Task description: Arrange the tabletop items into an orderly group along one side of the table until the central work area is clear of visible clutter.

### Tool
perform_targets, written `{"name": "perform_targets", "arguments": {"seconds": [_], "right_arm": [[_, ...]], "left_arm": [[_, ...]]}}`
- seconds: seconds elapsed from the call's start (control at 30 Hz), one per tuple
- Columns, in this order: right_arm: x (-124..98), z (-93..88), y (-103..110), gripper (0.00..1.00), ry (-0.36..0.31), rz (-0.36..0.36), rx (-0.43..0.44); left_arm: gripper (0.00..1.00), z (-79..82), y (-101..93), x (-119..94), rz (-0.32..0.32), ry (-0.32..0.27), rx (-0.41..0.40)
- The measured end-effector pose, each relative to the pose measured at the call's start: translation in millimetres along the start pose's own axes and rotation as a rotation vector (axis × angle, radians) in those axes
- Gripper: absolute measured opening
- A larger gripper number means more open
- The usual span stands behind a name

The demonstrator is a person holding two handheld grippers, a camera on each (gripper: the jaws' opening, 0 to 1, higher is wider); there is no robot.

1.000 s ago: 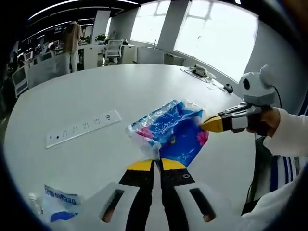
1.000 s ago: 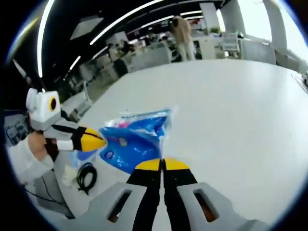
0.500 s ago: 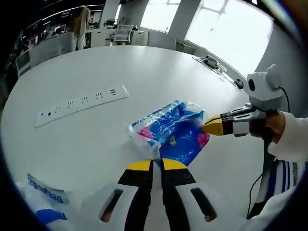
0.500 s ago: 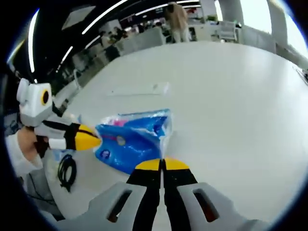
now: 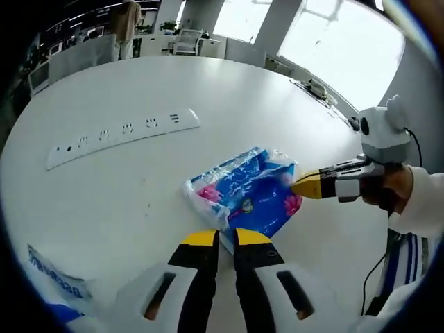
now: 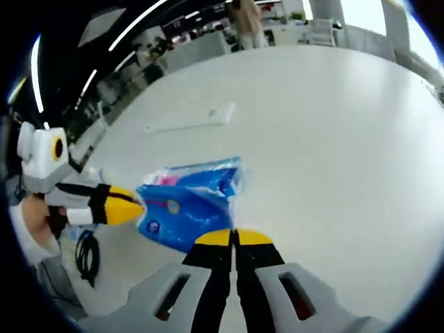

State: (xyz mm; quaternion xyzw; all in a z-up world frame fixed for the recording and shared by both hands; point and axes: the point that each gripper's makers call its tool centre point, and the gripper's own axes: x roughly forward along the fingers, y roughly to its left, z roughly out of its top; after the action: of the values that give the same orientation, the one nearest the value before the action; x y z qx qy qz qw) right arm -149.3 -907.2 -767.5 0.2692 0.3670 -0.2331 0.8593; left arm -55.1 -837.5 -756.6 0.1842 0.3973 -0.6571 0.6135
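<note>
A blue and pink plastic-wrapped package (image 5: pixel 246 194) lies low on the round white table (image 5: pixel 229 90), held from two sides. My left gripper (image 5: pixel 227 238) has the package's near corner between its yellow tips, which stand a narrow gap apart. My right gripper (image 5: pixel 297 184) comes in from the right, held by a hand (image 5: pixel 388 191), its tip on the package's far edge. In the right gripper view the package (image 6: pixel 184 205) sits just beyond my right gripper (image 6: pixel 234 238), shut on its clear plastic edge. The left gripper (image 6: pixel 139 206) touches the package's left end.
A long white power strip (image 5: pixel 121 132) lies further in on the table, also (image 6: pixel 191 119). A white and blue bag (image 5: pixel 52 281) lies at the near left edge. Cables and a small device (image 5: pixel 312 89) sit at the far right rim. A black cable (image 6: pixel 87 253) lies on the floor.
Both views have tipped down toward the table and the package has sunk closer to its surface. The gap between my left gripper's tips looks slightly wider.
</note>
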Motion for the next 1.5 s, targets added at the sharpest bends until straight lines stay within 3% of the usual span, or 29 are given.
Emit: {"name": "perform_targets", "arguments": {"seconds": [0.6,0.93,1.1,1.2,1.33,1.5], "right_arm": [[4.2,-6.6,-1.4,0.0,0.013,-0.002,0.007],[5.1,-6.9,-2.1,0.0,0.017,-0.004,0.007],[1.7,-2.0,1.5,0.05,-0.011,-0.005,-0.04],[-1.5,2.4,4.5,0.17,-0.041,0.001,-0.035],[-9.4,8.1,9.2,0.29,-0.076,0.001,-0.054],[-23.6,10.2,16.2,0.45,-0.105,0.01,-0.069]], "left_arm": [[0.04,-12.3,8.7,9.9,0.031,0.027,-0.022],[0.04,-10.0,9.7,10.0,0.025,0.016,-0.029],[0.16,-2.5,11.4,2.8,0.041,-0.021,-0.036],[0.22,5.2,12.6,-3.6,0.052,-0.054,-0.029],[0.45,11.9,13.6,-13.2,0.075,-0.092,-0.017],[0.6,12.1,9.7,-28.5,0.089,-0.112,-0.016]]}}
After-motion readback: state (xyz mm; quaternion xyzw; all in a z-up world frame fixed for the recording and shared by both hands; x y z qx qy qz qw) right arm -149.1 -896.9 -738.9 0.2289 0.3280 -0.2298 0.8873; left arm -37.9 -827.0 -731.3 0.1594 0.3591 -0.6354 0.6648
